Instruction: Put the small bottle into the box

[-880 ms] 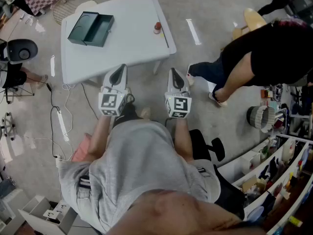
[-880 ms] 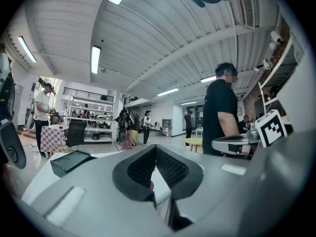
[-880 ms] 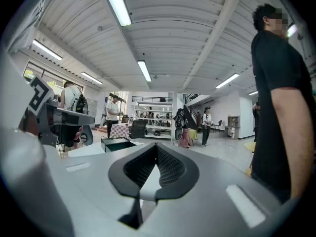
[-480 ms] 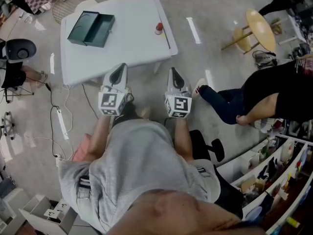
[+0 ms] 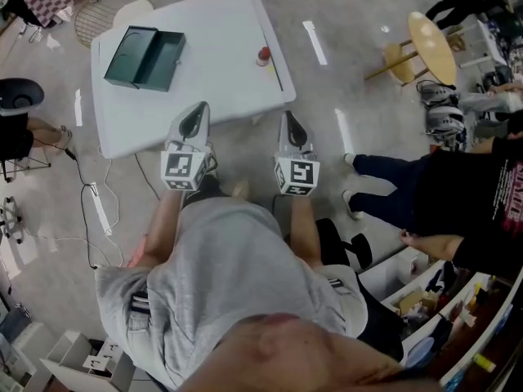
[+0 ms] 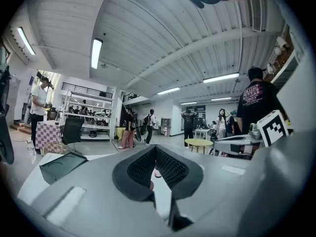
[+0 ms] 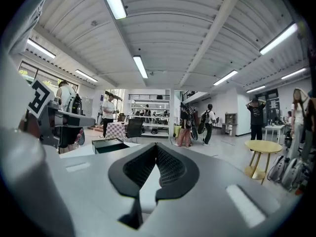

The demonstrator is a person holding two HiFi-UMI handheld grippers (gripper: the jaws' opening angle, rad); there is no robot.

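The left gripper (image 5: 196,117) and right gripper (image 5: 292,126) are pressed together and empty. The right should probably spread wide, meet the small red bottle (image 5: 263,55) level, and pinch it squarely before carrying it to the green box (image 5: 145,58).

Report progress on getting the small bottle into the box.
Done: nothing. The small bottle stands on the table, apart from the open box.
In hand: nothing. The left hand-held gripper and right hand-held gripper are shut, empty, away from the bottle.
Left: grasp, carry, place.
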